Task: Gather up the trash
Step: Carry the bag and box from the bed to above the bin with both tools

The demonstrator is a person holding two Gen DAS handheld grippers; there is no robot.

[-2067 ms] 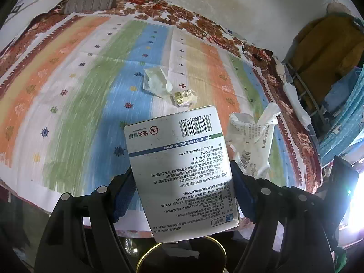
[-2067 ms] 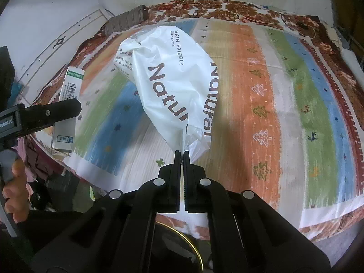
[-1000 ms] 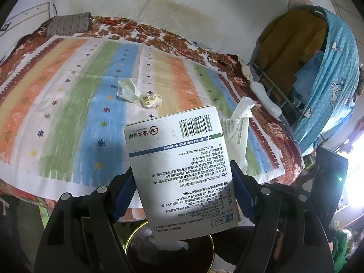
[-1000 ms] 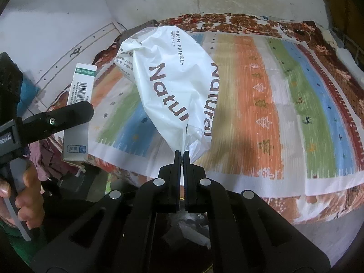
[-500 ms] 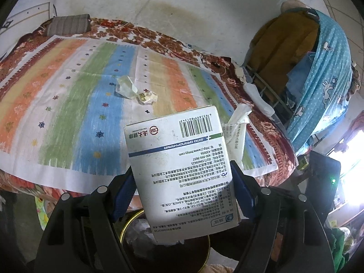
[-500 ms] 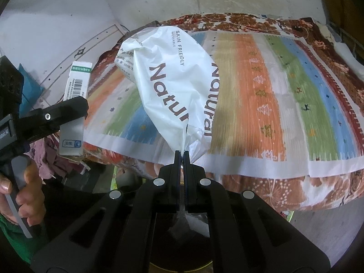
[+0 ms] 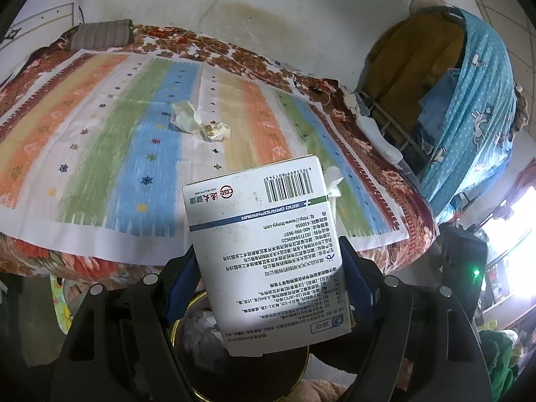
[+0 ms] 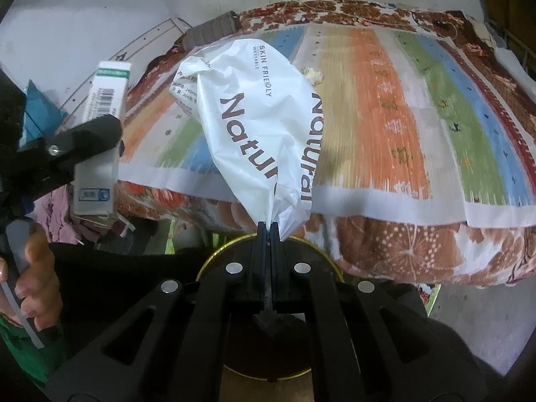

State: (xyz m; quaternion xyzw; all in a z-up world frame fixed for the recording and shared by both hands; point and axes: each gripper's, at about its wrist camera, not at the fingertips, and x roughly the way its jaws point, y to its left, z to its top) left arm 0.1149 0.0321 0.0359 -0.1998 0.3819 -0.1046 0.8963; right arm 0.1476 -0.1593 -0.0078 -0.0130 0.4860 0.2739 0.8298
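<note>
Left wrist view: the left gripper (image 7: 268, 268), jaws spread wide, clamps a white printed cardboard medicine box (image 7: 264, 251) above a dark gold-rimmed bin (image 7: 187, 305); a crumpled tissue (image 7: 184, 117) and a small wrapper (image 7: 216, 131) lie on the striped bedspread (image 7: 100, 154).

Right wrist view: the right gripper (image 8: 267, 231), fully closed, pinches a white plastic wipes bag (image 8: 258, 117) over the bin's rim (image 8: 217, 254). Released off-centre, the light bag could catch the rim and fall outside.

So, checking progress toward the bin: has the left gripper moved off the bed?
Yes. The left gripper drew back from the striped bedspread, past its edge.
</note>
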